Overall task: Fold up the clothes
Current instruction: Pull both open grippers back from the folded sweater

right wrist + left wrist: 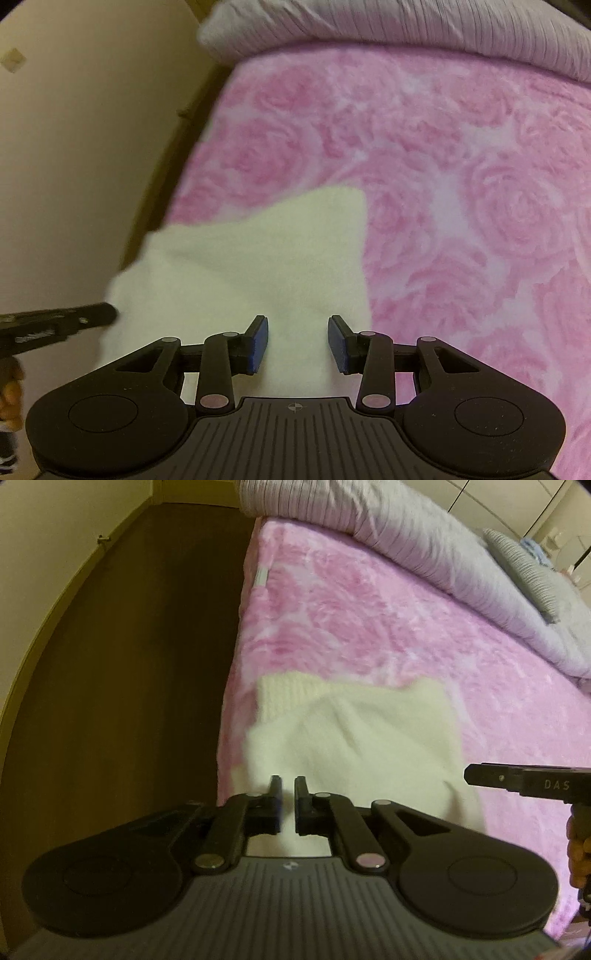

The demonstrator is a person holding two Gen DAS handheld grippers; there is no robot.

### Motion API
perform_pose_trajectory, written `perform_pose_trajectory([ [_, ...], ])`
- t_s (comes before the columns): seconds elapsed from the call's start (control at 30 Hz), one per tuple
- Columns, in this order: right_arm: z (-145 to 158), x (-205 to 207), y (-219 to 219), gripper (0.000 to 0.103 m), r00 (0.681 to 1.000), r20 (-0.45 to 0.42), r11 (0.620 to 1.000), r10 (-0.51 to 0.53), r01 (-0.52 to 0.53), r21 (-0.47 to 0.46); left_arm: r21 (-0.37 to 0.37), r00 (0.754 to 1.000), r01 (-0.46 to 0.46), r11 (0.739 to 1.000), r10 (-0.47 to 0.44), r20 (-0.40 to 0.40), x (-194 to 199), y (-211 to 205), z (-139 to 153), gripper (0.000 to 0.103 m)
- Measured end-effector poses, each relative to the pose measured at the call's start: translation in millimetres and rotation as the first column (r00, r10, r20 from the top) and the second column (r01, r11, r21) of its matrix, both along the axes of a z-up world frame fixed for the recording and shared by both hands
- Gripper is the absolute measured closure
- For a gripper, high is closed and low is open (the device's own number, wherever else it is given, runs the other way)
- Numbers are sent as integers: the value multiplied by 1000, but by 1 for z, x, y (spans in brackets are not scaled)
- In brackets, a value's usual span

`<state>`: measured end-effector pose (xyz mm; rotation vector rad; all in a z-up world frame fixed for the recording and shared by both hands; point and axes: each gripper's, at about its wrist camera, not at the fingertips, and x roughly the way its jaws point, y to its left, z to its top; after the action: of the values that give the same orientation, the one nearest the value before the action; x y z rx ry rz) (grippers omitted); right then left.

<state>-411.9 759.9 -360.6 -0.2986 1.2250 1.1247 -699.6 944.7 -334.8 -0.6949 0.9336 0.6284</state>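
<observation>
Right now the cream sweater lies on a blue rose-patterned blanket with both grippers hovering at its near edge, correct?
Not quite: the blanket is pink, not blue, as the right wrist view shows. The rest holds: the cream sweater lies on it, with the left gripper and right gripper at its near edge.

The right hand-held gripper [297, 343] hangs over the near end of a cream-white knitted garment [258, 258], its blue-padded fingers [258, 345] parted with nothing between them. The garment lies folded near the bed's left edge, on a pink blanket [461, 184] patterned with roses. At the far end of the bed a grey ribbed duvet [406, 26] is bunched up. From the left, the tip of the other hand-held gripper [66, 321] reaches the garment's edge, with someone's fingers [9, 398] below it.
</observation>
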Motion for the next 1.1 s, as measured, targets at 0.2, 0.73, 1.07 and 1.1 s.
perform_pose_trajectory([
  [0.2, 26, -48, -49, 63, 998, 2, 998, 58, -58, -24, -99, 996, -83, 992, 81, -29, -34, -67, 11, 94],
  [0.73, 30, -92, -86, 58, 983, 70, 985, 171, -168, -40, 23, 974, -183, 983, 185, -133, -38, -128, 39, 80],
  [1.07, 105, -91, -145, 56, 987, 33, 986, 157, -159, 43, 88, 958, -231, 969, 242, -152, -38, -203, 119, 73],
  [1.1, 114, -89, -147, 55, 986, 34, 985, 163, -165, 54, 109, 955, -239, 965, 254, -154, -36, -210, 127, 71],
])
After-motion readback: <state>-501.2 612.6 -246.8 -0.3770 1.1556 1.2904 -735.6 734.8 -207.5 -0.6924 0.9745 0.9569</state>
